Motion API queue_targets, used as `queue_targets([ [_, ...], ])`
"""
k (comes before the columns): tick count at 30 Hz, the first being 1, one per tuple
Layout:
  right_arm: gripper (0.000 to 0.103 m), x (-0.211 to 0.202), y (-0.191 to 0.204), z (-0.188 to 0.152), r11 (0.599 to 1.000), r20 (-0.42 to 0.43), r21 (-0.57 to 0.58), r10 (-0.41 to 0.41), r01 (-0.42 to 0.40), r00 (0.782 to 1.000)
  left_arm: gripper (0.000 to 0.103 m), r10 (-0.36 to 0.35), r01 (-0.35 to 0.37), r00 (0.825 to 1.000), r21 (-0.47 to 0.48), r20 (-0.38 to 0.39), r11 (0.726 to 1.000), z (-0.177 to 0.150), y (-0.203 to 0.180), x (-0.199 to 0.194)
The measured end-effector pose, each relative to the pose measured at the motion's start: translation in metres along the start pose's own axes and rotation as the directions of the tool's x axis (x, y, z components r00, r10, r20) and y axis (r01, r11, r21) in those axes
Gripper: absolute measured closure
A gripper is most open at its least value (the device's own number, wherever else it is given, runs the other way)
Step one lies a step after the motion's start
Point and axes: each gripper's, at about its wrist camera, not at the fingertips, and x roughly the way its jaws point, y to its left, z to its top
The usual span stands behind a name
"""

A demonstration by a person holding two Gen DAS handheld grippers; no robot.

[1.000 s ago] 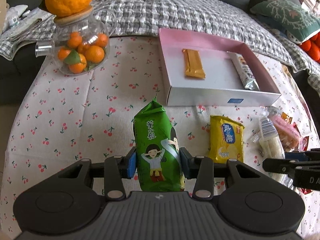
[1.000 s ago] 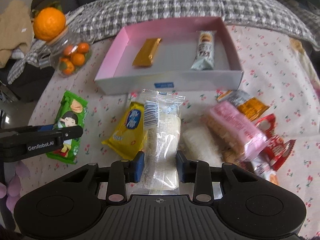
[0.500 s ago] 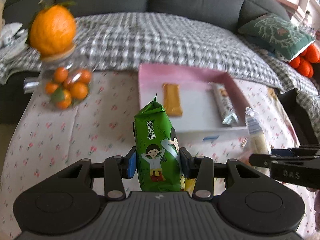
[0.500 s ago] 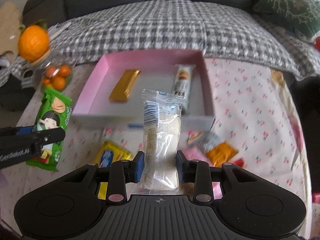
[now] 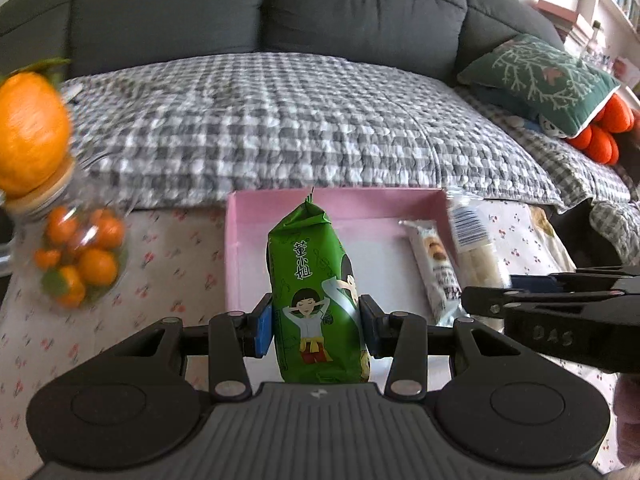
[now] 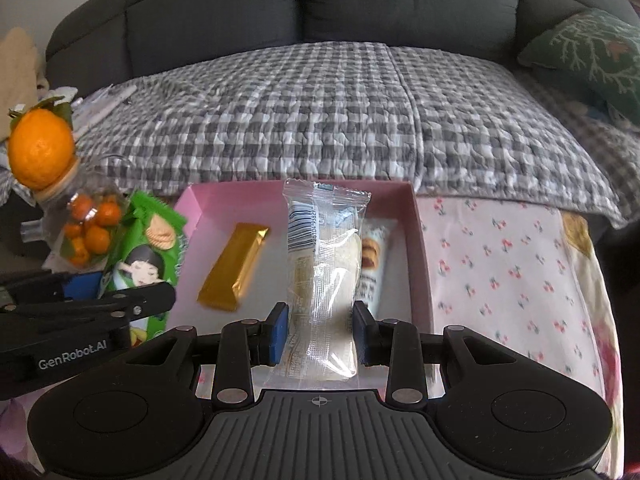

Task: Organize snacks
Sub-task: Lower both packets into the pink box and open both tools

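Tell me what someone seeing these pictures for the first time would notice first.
Probably the two packets held up over the pink box: a bright green snack bag clamped in the left gripper, and a clear wrapped snack clamped in the right gripper. Next, the big orange sitting on top of a glass jar of small oranges at the left.

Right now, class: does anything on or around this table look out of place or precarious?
One thing: a large orange sits balanced on the lid of the glass jar of small oranges, left of the pink box. Round fruit perched there could roll off. Nothing looks spilled or damaged.
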Motion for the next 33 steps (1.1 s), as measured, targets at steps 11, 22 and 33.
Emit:
queue_targets([
  [11, 0.07, 0.054, -0.018, 0.009, 0.997, -0.027, 0.064, 0.041, -0.039, 0.999, 0.063, -0.08, 0.079, 0.996, -0.046, -0.028, 0.996, 0.004, -0.004, 0.051],
  [22, 0.07, 0.071, -0.021, 0.016, 1.0, -0.004, 0.025, -0.001, 0.001, 1.0, 0.064, 0.028, -0.028, 0.999, 0.007, -0.02, 1.0, 0.002, -0.004, 0.07],
  [33, 0.064, 0.069, -0.014, 0.02, 1.0, 0.029, 0.003, -0.027, 0.027, 0.999, 0.052, 0.048, -0.048, 0.999, -0.006, 0.011, 0.999, 0.006, -0.001, 0.071],
])
